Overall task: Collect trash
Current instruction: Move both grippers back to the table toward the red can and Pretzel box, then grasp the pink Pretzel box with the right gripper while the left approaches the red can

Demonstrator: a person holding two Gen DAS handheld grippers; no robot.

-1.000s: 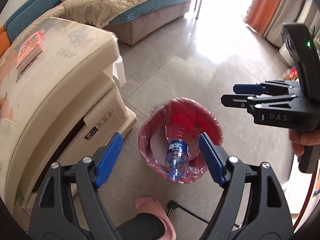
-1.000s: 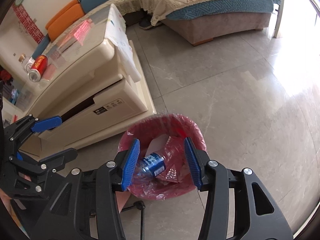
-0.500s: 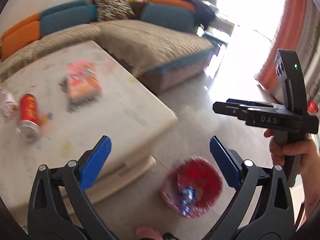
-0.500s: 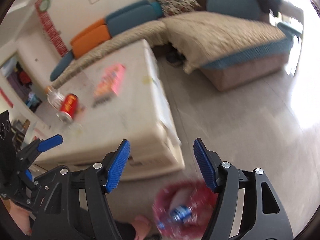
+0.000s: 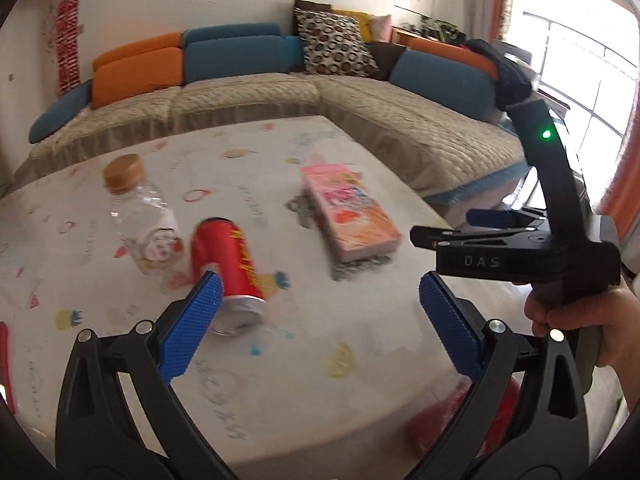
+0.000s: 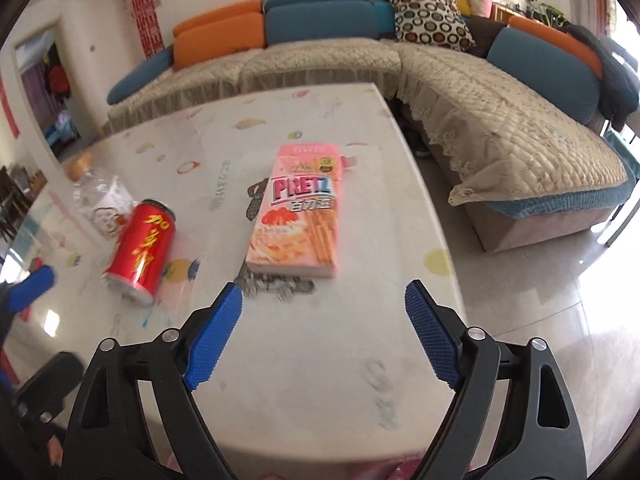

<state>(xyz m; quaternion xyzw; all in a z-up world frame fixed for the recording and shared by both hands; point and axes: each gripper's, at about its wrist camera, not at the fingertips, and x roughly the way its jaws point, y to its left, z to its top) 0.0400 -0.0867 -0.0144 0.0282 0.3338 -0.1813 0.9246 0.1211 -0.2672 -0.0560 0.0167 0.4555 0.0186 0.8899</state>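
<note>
Red can (image 5: 228,266), clear bottle (image 5: 140,222) and pink Pretz box (image 6: 298,210) are still lying ahead of your wide-open, empty left gripper (image 5: 316,330) and right gripper (image 6: 324,336); three pickups are remaining.

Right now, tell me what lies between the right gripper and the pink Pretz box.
Only bare tabletop separates the right gripper from the pink Pretz box, per the right wrist view.

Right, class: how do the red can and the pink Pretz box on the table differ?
The red can is a cylinder lying on its side; the pink Pretz box is a flat rectangular carton lying face up. The can is shiny metal, the box printed card. The box looks longer. Both rest on the table, ungrasped.
</note>
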